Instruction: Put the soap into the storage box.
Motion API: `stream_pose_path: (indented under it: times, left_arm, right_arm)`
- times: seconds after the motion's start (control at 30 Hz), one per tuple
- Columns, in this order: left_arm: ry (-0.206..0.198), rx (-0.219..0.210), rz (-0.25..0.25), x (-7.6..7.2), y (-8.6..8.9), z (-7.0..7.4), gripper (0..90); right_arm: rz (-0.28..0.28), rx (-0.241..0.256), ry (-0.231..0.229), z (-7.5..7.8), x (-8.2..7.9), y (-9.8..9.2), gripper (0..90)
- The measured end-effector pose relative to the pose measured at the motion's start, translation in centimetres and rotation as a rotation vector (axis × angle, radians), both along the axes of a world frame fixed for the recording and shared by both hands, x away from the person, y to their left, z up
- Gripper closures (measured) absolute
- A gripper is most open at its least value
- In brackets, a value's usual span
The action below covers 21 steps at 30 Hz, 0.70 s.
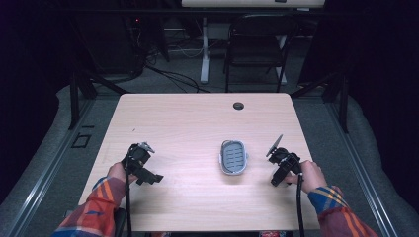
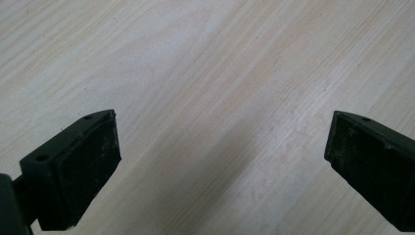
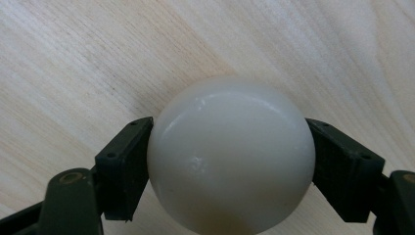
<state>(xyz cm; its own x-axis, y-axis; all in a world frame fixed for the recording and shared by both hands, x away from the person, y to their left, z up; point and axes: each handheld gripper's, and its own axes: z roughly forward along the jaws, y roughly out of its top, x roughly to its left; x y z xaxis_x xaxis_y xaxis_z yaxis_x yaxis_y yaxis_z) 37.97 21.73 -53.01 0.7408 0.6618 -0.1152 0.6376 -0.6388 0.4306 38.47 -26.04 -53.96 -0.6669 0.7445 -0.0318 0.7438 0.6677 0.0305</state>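
Currently resting well to the left of the grey tray (image 1: 233,157), near the table's (image 1: 197,118) front left part: left gripper (image 1: 145,166), held in the person's left hand (image 1: 118,172), jaws standing wide apart over bare wood with nothing between them, as seen in the left gripper view (image 2: 222,147). Sitting near the table's middle, a little right of centre: the slotted tray, empty as far as can be told from the high view. Hovering just to the right of the tray: right gripper (image 1: 277,168), held in the right hand (image 1: 311,175), jaws pressing on both sides of a smooth white ball (image 3: 231,154), which is bulging out between the pads (image 3: 125,166) above the wood. Judging the step in hand as carrying the ball leftward toward the tray. Doing it well probably means keeping the squeeze steady and centred on the ball's widest part, since a glossy round surface is likely to squirt out under an off-centre pinch; moving slowly and level; lowering until the ball is touching the tray's bottom before easing the jaws apart, so as to avoid rolling; keeping the left gripper ready beside the tray for steadying it if it starts sliding.
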Motion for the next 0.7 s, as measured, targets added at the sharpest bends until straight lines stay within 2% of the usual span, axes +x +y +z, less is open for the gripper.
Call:
stream_pose_path:
  times: [0.17, 0.27, 0.3, 0.4, 0.47, 0.7]
  left_arm:
    - [0.0, -0.001, 0.0, -0.02, 0.0, 0.02, 0.0]
    - [0.001, 0.0, 0.001, -0.03, 0.0, 0.02, 0.0]
    - [0.001, 0.0, 0.001, -0.04, -0.01, 0.02, 0.0]
    - [0.001, 0.004, 0.001, 0.0, 0.02, 0.01, 0.0]
    - [0.001, 0.004, 0.002, 0.0, 0.0, 0.0, 0.0]
    - [0.001, 0.006, 0.004, -0.04, 0.02, 0.02, 0.0]
  right_arm:
    - [0.001, 0.013, -0.019, 0.31, -0.1, -0.03, 22.6]
    - [0.007, 0.008, -0.018, 0.48, -0.08, -0.06, 22.6]
    - [0.01, 0.002, -0.001, 0.65, -0.05, -0.04, 22.6]
    - [-0.005, 0.016, -0.008, 0.59, -0.15, -0.03, 22.6]
    - [0.008, -0.001, 0.0, 0.79, -0.06, -0.05, 22.6]
    - [0.007, 0.009, -0.003, 0.79, -0.2, 0.1, 22.6]
